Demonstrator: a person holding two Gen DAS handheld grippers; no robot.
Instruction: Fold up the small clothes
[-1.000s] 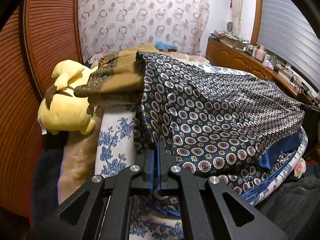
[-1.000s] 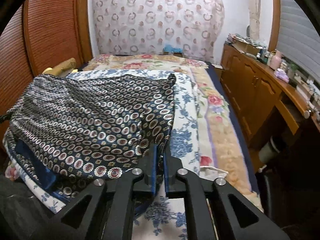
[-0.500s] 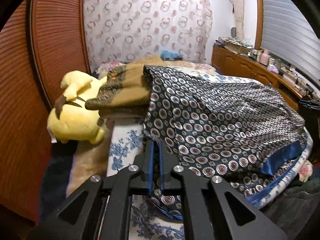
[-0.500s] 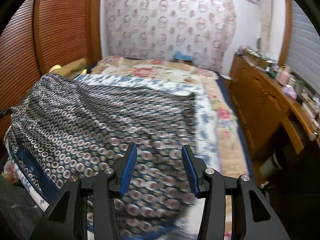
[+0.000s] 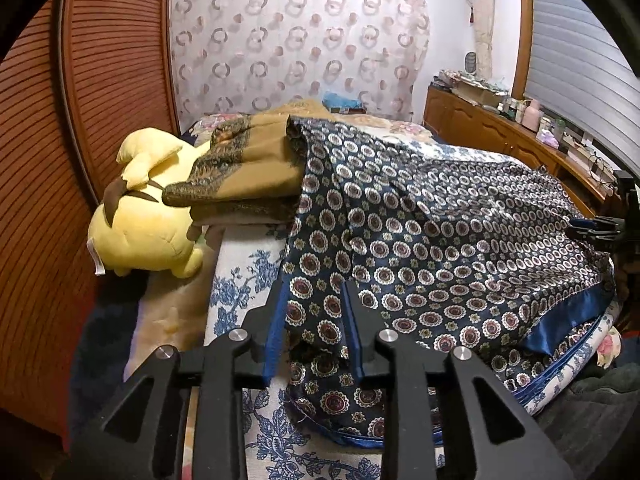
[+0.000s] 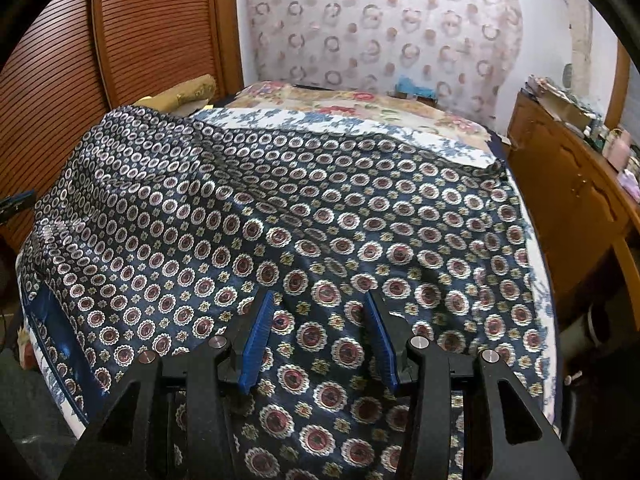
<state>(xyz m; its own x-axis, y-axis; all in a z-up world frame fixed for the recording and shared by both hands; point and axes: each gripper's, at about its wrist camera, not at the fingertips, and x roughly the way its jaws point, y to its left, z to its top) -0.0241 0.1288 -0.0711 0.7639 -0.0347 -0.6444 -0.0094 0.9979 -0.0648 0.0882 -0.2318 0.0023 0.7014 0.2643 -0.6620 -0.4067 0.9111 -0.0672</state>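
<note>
A dark blue garment with a round medallion print (image 5: 420,240) lies spread across the bed; it fills the right wrist view (image 6: 304,232). My left gripper (image 5: 314,296) is open, its blue-padded fingers astride the garment's near left corner fold. My right gripper (image 6: 320,312) is open just above the garment's near right part, holding nothing. The right gripper also shows at the far right edge of the left wrist view (image 5: 600,232).
A yellow plush toy (image 5: 140,220) and a folded tan blanket (image 5: 248,172) lie at the bed's left side by the wooden slatted wall (image 5: 80,120). A wooden dresser (image 6: 572,184) with clutter runs along the right. The blue floral sheet (image 5: 244,272) lies beneath.
Both grippers opened and let go of the garment: the right one first, then the left. The garment now lies spread flat on the bed.
</note>
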